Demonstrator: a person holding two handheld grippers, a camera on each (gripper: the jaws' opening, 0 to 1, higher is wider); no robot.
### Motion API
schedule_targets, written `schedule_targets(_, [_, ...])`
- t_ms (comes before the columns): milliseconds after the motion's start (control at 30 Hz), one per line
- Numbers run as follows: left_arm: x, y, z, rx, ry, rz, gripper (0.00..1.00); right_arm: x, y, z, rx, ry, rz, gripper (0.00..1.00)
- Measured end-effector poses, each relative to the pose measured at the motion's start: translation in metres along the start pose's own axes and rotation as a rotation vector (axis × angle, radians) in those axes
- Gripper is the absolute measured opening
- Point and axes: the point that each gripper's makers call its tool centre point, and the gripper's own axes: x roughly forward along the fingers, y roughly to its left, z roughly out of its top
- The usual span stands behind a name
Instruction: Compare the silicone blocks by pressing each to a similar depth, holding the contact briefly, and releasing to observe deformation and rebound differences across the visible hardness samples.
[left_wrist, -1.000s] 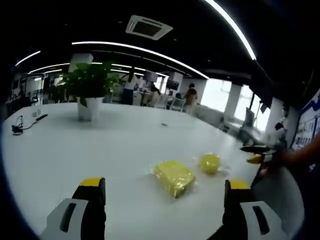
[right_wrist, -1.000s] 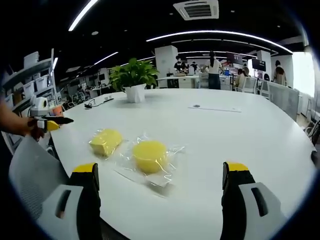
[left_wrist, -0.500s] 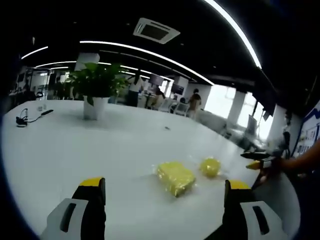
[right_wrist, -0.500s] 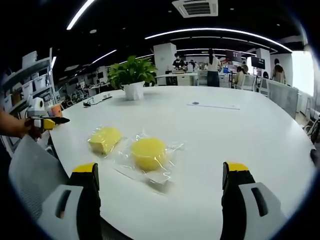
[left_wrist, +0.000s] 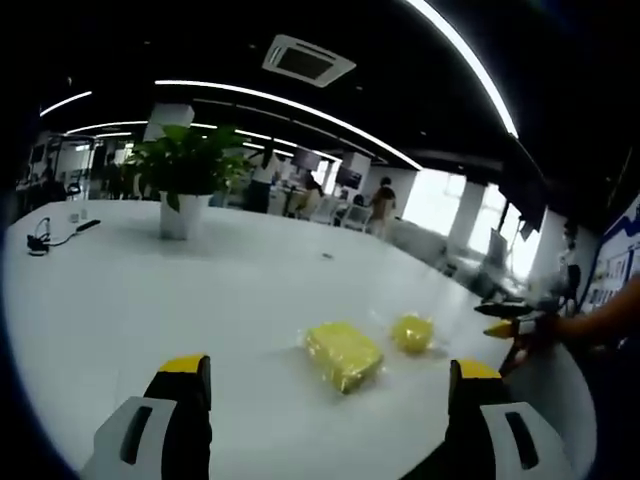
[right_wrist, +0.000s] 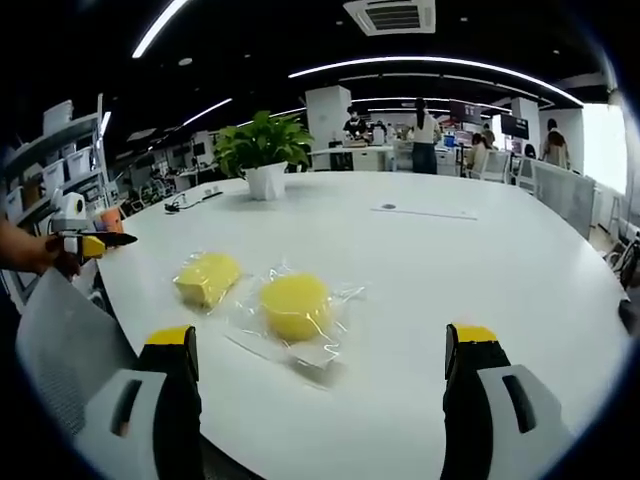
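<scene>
Your right hand-held gripper hovers with jaws spread wide, empty; a round yellow block and rectangular yellow block lie bagged on the white desk just ahead. Your left hand-held gripper is likewise spread and empty.

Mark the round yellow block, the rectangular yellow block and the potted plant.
round yellow block (right_wrist: 295, 305), right gripper view, top face
rectangular yellow block (right_wrist: 206, 277), right gripper view, top face
potted plant (right_wrist: 268, 182), right gripper view, white pot

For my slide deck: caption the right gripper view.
Open right gripper facing two bagged yellow blocks, one round, one rectangular, on a white table.
</scene>
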Motion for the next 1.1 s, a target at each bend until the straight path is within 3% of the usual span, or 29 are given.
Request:
schedule_targets(467, [0.003, 0.004, 0.016, 0.009, -0.028, 0.009, 1.00, 0.000, -0.001, 0.002, 0.013, -0.009, 0.005, 0.96])
schedule_targets(633, [0.011, 0.004, 0.023, 0.032, -0.007, 0.007, 1.00, 0.000, -0.001, 0.002, 0.021, -0.017, 0.001, 0.96])
schedule_targets(700, [0.014, 0.003, 0.023, 0.006, 0.023, 0.000, 1.00, -0.001, -0.002, 0.004, 0.027, -0.023, -0.002, 0.96])
schedule_targets(800, [0.021, 0.001, 0.036, -0.013, 0.017, -0.015, 1.00, 0.000, -0.002, 0.004, 0.028, -0.023, 0.000, 0.96])
schedule_targets(967, [0.030, -0.007, 0.056, 0.044, 0.032, -0.030, 1.00, -0.001, -0.004, 0.006, 0.029, -0.031, -0.009, 0.96])
schedule_targets(1100, [0.036, -0.014, 0.072, 0.035, 0.021, -0.054, 1.00, 0.000, -0.006, 0.006, 0.049, -0.037, -0.007, 0.96])
